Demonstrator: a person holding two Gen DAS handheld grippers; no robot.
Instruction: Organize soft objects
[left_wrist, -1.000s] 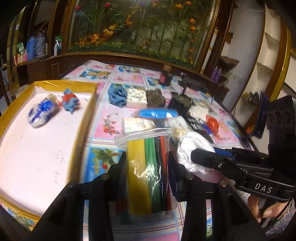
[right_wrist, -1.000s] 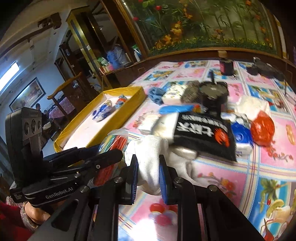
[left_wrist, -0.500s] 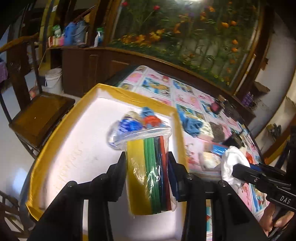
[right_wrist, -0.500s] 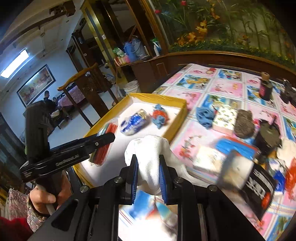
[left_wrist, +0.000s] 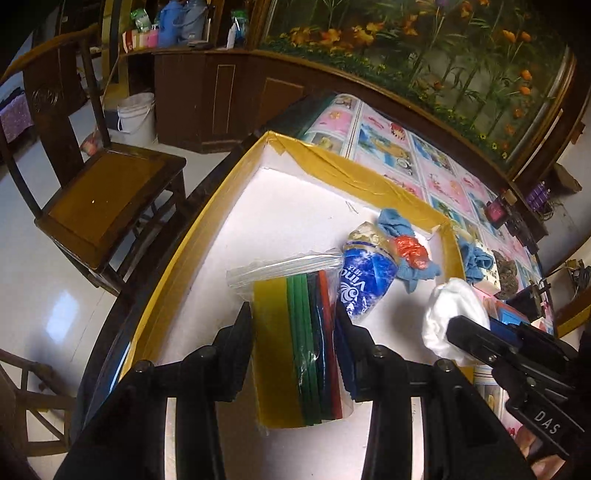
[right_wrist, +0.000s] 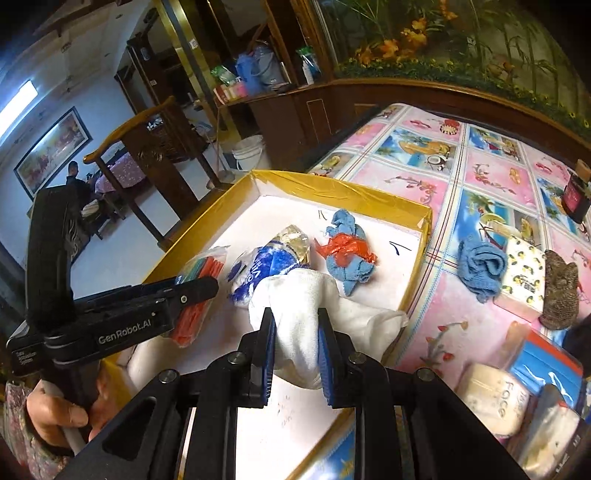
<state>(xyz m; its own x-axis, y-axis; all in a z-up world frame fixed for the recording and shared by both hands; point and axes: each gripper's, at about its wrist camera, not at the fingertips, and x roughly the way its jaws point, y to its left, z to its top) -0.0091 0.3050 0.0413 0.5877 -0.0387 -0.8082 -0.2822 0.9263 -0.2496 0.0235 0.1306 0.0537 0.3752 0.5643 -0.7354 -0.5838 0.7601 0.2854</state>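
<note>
The left tongs (left_wrist: 295, 325) are pinching a clear zip bag of coloured sheets (left_wrist: 295, 332) over the white floor of the yellow-rimmed tray (left_wrist: 354, 173). The right tongs (right_wrist: 295, 325) are pinching a white cloth (right_wrist: 299, 295), which is hanging over the tray's near corner. Inside the tray, at one o'clock from the zip bag, a blue tissue pack (left_wrist: 364, 280) is lying beside a blue rag with a red plastic scrap (left_wrist: 410, 254). On the worktop (right_wrist: 491, 173), another blue rag (right_wrist: 480, 266) is sitting at two o'clock from the white cloth.
</note>
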